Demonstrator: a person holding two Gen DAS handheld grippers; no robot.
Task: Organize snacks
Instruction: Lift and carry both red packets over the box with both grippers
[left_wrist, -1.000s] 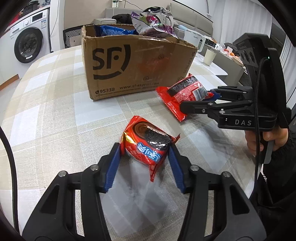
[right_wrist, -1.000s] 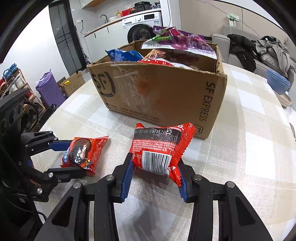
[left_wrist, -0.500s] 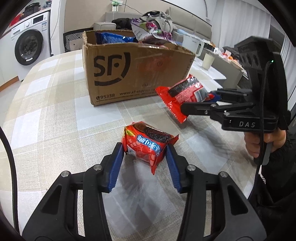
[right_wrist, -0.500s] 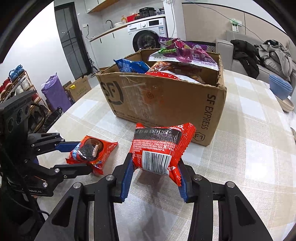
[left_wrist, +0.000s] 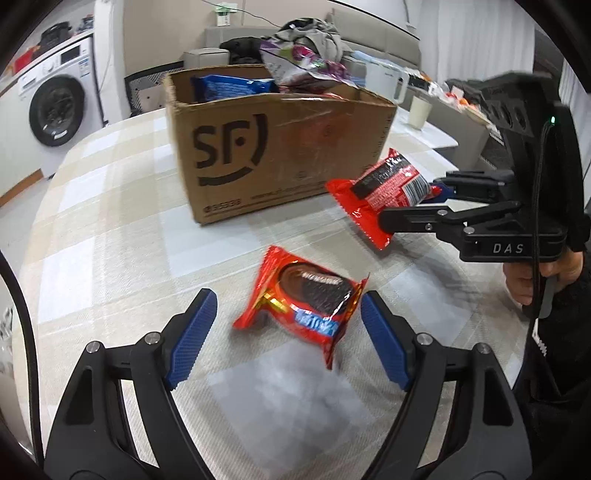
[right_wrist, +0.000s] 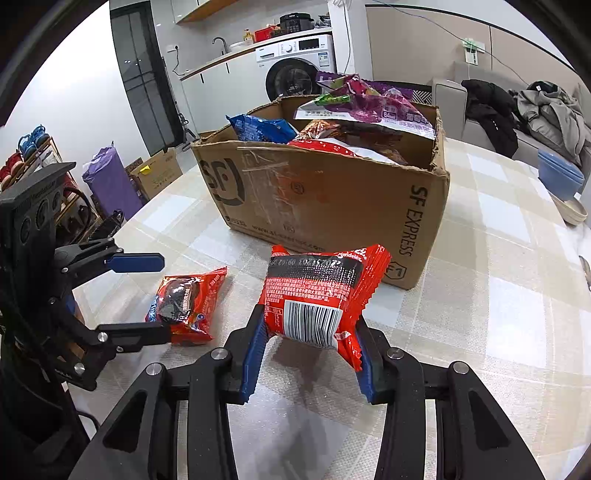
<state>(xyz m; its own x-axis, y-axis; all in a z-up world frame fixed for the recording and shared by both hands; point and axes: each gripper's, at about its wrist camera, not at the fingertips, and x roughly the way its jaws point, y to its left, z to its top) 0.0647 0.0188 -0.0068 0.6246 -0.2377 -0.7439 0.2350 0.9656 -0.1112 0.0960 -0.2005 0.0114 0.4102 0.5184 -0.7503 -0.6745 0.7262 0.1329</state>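
A red cookie packet (left_wrist: 306, 301) (right_wrist: 188, 301) lies on the checked table between the fingers of my left gripper (left_wrist: 286, 321) (right_wrist: 147, 291), whose jaws are opening; neither blue pad touches it. A second red snack packet (right_wrist: 317, 295) (left_wrist: 384, 188), barcode side toward the right wrist camera, is held off the table with my right gripper (right_wrist: 308, 354) (left_wrist: 410, 206) shut on it. Behind both stands an open cardboard box (left_wrist: 280, 147) (right_wrist: 325, 199) full of snack bags.
The table (left_wrist: 103, 229) (right_wrist: 498, 258) has a checked cloth and a rounded left edge. A white cup (left_wrist: 419, 110) stands beyond the box. A person's hand (left_wrist: 535, 273) grips the right gripper's handle. A washing machine (left_wrist: 55, 107) and a sofa with clothes (right_wrist: 517, 110) lie beyond.
My left gripper's jaws have spread apart and let go of the cookie packet, which now lies on the table. The right gripper still holds its packet in about the same place.
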